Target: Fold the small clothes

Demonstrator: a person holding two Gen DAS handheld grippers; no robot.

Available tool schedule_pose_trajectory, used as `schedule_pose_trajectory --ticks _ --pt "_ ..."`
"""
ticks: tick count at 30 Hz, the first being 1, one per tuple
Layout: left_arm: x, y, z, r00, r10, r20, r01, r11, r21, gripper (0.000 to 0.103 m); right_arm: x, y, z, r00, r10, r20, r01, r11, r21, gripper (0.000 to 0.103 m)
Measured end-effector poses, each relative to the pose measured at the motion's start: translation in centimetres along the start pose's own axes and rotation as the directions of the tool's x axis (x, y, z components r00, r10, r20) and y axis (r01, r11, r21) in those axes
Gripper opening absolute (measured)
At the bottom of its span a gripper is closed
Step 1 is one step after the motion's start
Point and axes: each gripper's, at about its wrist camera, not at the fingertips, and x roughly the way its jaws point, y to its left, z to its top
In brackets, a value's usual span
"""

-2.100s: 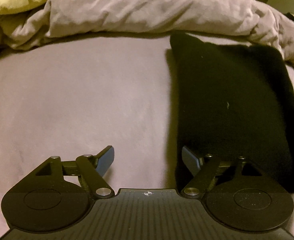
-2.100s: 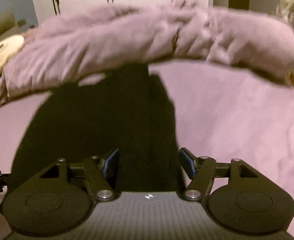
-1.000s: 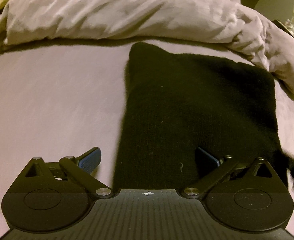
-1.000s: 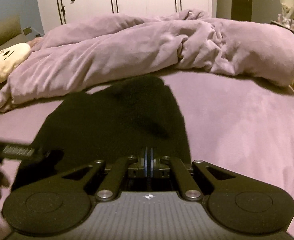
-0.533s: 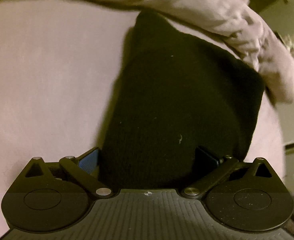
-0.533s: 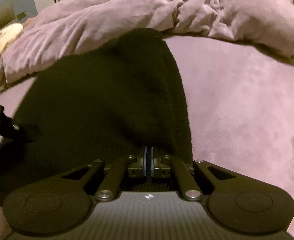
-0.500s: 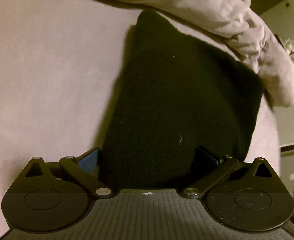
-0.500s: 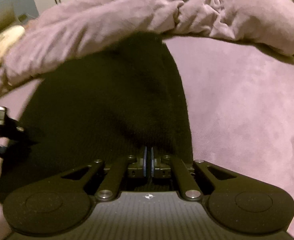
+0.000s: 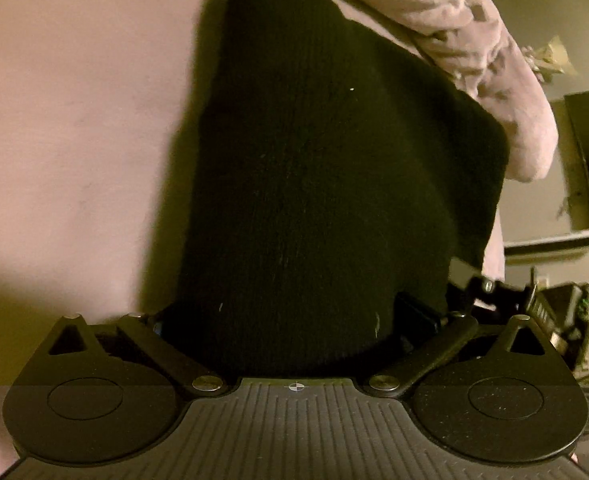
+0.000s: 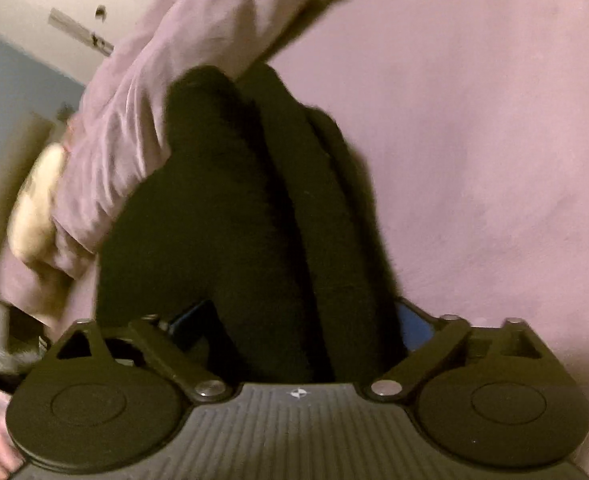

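While black garment [image 9: 326,184] spreads | rumpled duvet [image 9: 490,68] borders it

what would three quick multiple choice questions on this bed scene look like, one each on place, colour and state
1. Where does the garment lie?
A. on the bed sheet, below the bunched duvet
B. on a wooden floor
C. inside a drawer

2. What colour is the garment?
A. white
B. black
C. red

3. How does the right gripper stand?
A. shut with nothing near it
B. out of view
C. open, garment between its fingers

Key:
1 A: both views show black cloth on the mauve sheet with the duvet behind it.
2 B: it is black in both views.
3 C: the right wrist view shows the fingers spread wide either side of the cloth; its jaws have just been opening.
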Motion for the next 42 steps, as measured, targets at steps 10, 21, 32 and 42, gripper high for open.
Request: schedule_pose_trajectory --ticks 10,21,32,42 --pt "-0.6 -2.7 -0.8 0.999 0.036 0.017 -0.038 0.985 0.171 0.100 -0.2 -1.6 -0.4 0.993 0.117 0.004 -0.116 0.981 0.154 0.057" --pt "-0.6 -2.4 -0.3 0.998 0.030 0.051 -0.034 0.996 0.085 0.092 0.3 -0.5 -1.1 0.994 0.099 0.043 -0.105 0.979 0.173 0.048" --pt "-7.2 -3.0 -0.9 0.987 0.048 0.156 -0.065 0.992 0.107 0.080 -1.6 6.5 -1.8 0.974 0.219 0.062 -0.224 0.971 0.085 0.045" --pt "-14.7 3.4 -1.9 0.928 0.253 0.274 -0.255 0.966 -0.030 0.085 2.4 11.0 -2.9 0.975 0.220 0.035 -0.221 0.974 0.041 0.064"
